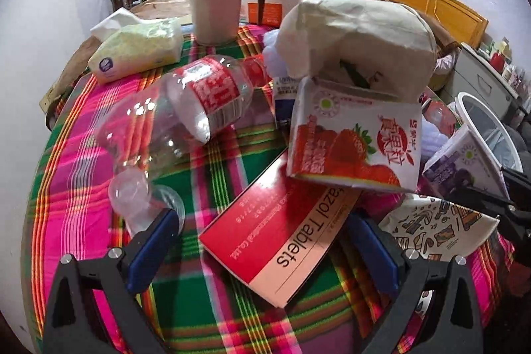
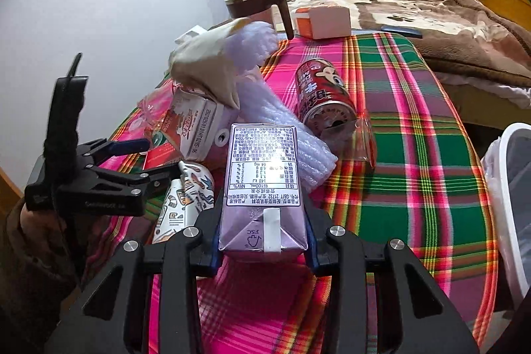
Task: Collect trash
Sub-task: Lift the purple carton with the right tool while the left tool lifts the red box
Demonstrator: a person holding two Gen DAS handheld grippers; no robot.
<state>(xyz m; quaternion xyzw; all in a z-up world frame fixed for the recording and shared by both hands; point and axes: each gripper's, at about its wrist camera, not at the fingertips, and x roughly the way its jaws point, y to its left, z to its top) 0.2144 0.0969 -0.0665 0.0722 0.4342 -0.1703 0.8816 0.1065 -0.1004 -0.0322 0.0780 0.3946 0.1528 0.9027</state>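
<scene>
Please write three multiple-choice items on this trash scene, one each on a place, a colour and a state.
1. Where is the tablet box?
A. between the left gripper's jaws
B. in the bin
C. on the bed

2. What colour is the drink carton in the right gripper?
A. green
B. pale purple
C. black

3. How does the clear bottle sit?
A. upright
B. lying on its side
C. held aloft

Answers: 1 A, the box lies on the cloth between the open jaws. 2 B, its sides are lilac. 3 B, it rests lengthwise on the tablecloth.
</scene>
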